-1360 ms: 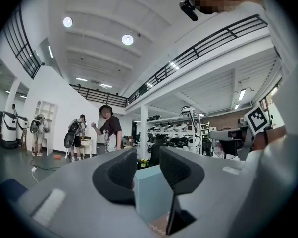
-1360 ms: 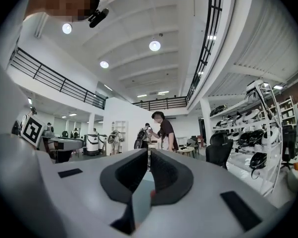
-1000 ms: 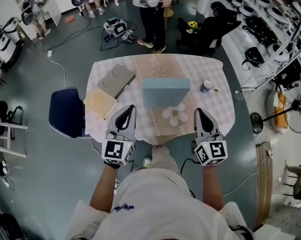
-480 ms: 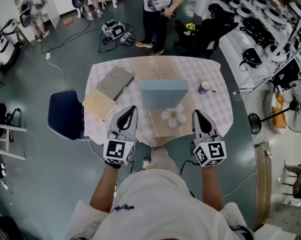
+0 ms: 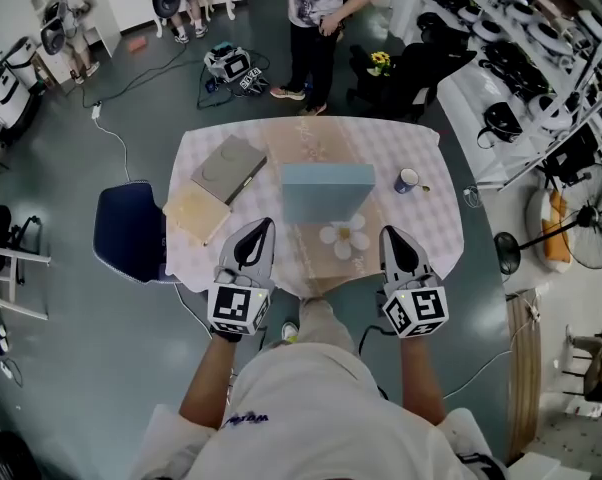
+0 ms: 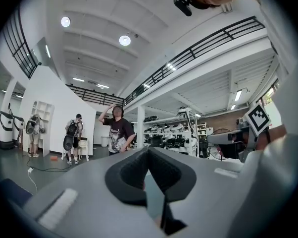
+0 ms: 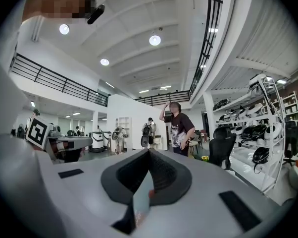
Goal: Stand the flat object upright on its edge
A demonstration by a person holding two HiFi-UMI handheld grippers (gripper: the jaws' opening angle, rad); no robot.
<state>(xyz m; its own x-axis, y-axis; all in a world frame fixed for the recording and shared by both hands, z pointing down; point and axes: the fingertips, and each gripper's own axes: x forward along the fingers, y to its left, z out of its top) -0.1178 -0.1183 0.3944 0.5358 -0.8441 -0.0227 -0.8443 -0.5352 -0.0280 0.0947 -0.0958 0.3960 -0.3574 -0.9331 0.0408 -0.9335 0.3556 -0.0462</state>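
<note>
Blue-grey and box-shaped, the flat object (image 5: 328, 196) sits mid-table on a tan runner (image 5: 306, 138) laid over the checked tablecloth (image 5: 421, 213). It shows a narrow top face and a broad face turned toward the person, so it appears to stand on its edge. A white flower (image 5: 343, 236) lies just in front of it.

Both grippers are held level at the table's near edge, pointing away from the person. The left gripper (image 5: 264, 225) has its tip near the object's near left corner, apart from it. The right gripper (image 5: 388, 233) is farther off to the object's right. The object lies beyond the two tips and between them. Each pair of jaws is pressed together with nothing pinched.

A grey book (image 5: 229, 168) and a pale yellow book (image 5: 196, 211) lie to the left, and a cup (image 5: 408, 180) stands to the right.
</note>
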